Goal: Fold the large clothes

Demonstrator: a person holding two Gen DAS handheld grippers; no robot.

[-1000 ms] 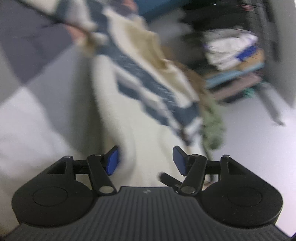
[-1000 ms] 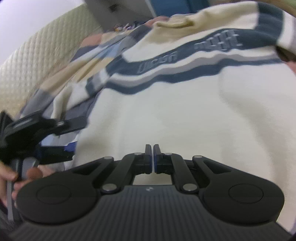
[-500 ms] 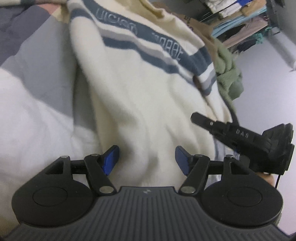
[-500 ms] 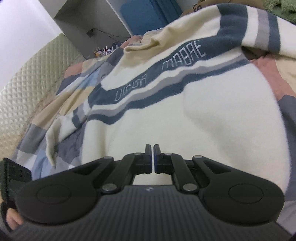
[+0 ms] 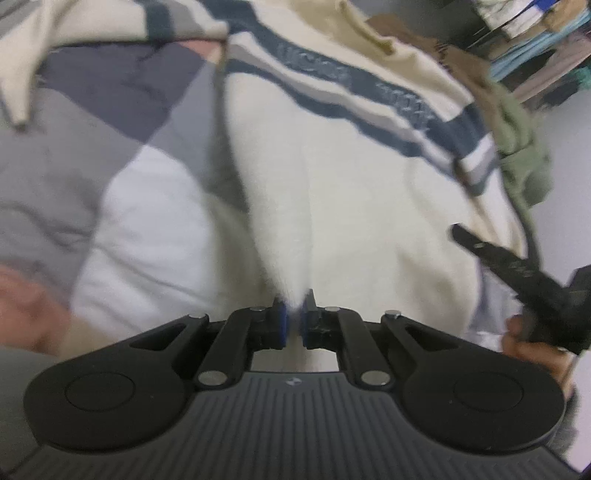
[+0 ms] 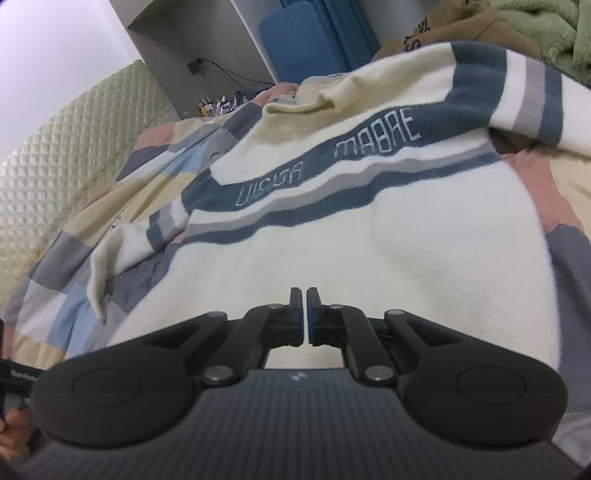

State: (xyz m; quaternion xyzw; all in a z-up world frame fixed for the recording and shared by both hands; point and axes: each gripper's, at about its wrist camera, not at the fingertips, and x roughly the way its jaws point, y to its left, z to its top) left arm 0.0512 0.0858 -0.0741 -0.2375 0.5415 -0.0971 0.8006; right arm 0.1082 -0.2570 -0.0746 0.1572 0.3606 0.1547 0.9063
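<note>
Left gripper (image 5: 292, 315) fingers pinched tight on a fold of the cream sweater (image 5: 332, 192). Right gripper (image 6: 304, 317) fingers closed, nothing between them, over the sweater on the bed (image 6: 74, 236).

Sweater (image 6: 369, 266) lies on quilt (image 6: 92, 206) (bed), green blanket (image 6: 535, 33) behind, far right.

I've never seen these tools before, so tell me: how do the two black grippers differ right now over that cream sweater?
The left gripper has a pinch of the cream sweater drawn up between its pads; the right gripper shows only a thin bare slit between its own. The left gripper's picture is blurred, the right gripper's sharp. Both are shut, black with blue pads, and sit at the sweater's lower edge.
</note>
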